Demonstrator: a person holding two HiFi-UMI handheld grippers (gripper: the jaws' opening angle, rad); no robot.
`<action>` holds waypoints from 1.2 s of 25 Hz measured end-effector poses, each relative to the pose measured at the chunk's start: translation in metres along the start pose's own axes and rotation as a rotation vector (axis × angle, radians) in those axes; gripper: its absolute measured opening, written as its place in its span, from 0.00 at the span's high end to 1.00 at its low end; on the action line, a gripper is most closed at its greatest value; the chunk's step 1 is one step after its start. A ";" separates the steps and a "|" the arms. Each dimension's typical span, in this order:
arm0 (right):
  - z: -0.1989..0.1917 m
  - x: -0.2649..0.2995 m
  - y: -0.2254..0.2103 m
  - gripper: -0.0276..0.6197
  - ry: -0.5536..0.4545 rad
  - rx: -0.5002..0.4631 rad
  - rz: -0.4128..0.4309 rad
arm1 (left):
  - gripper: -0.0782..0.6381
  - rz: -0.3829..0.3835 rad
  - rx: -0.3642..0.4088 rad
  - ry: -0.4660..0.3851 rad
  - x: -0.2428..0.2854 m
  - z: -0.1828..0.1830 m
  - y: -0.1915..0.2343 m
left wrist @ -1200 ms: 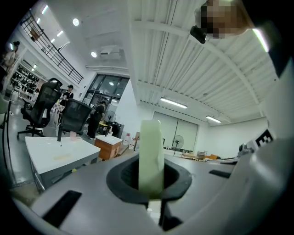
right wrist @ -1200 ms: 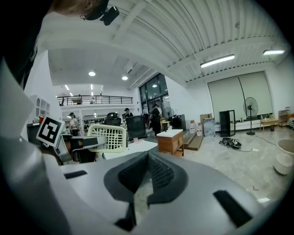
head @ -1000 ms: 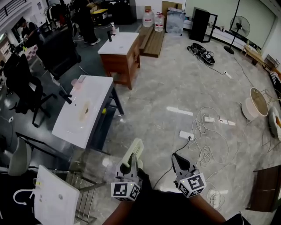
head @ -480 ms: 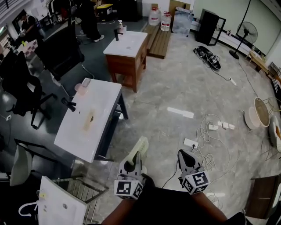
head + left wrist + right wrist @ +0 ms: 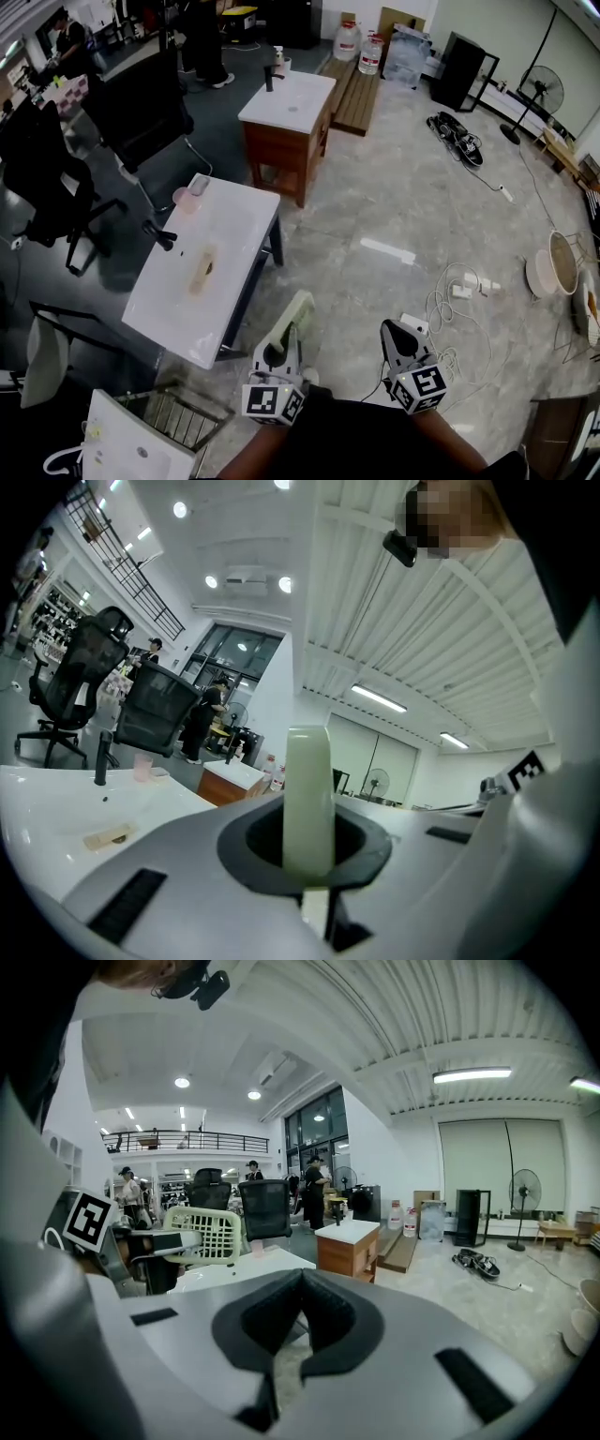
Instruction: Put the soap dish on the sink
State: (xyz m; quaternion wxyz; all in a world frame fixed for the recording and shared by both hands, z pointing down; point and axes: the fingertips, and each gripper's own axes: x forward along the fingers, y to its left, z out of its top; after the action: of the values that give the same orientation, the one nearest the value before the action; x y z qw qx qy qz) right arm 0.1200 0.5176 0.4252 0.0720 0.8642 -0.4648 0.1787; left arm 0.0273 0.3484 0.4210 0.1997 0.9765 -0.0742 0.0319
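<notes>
Near bottom of head view, entries as found:

1. Left gripper (image 5: 277,360): clamped on soap dish (image 5: 293,317). Dish pale green, gridded, held edge-on by one end, well apart from sink (image 5: 239,211).
2. Right gripper (image 5: 397,341): jaws pressed together, nothing btwn them.

Risks (judged):
- Grip sat on one thin end only, so a knock or a tilt could pivot the dish or let it slip out.
- Two basins were in view, incl. a second on a wood cabinet (image 5: 281,141) further off, so a wrong pick was possible.
- Black tap (image 5: 159,234) and pink cup (image 5: 180,198) crowded the far end of the near sink. A careless set-down there could tip the cup.
- Loose cables (image 5: 441,309) lay on the floor to the right (trip hazard).

Surface: white glossy top on a dark frame, w/ a brownish smear round the drain. A dish set near the rim could likely slide.

Room: grey marbled floor, office chairs (image 5: 47,178), pedestal fan (image 5: 542,89), water bottles (image 5: 349,39) at the back.
</notes>
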 end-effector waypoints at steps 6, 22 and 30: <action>0.000 0.030 0.019 0.96 0.033 -0.020 0.025 | 0.87 -0.015 -0.007 -0.026 0.006 0.015 0.041; 0.006 0.089 0.099 0.96 0.037 -0.104 0.268 | 0.87 0.208 -0.042 -0.139 -0.057 0.048 0.109; 0.031 0.155 0.134 0.96 0.022 -0.137 0.474 | 0.87 0.409 -0.034 -0.192 -0.073 0.062 0.149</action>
State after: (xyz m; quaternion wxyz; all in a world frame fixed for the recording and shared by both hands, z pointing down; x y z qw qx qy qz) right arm 0.0941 0.3134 0.4486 0.0919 0.7221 -0.6647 0.1681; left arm -0.0659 0.1977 0.4149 0.1973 0.9362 -0.2899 -0.0225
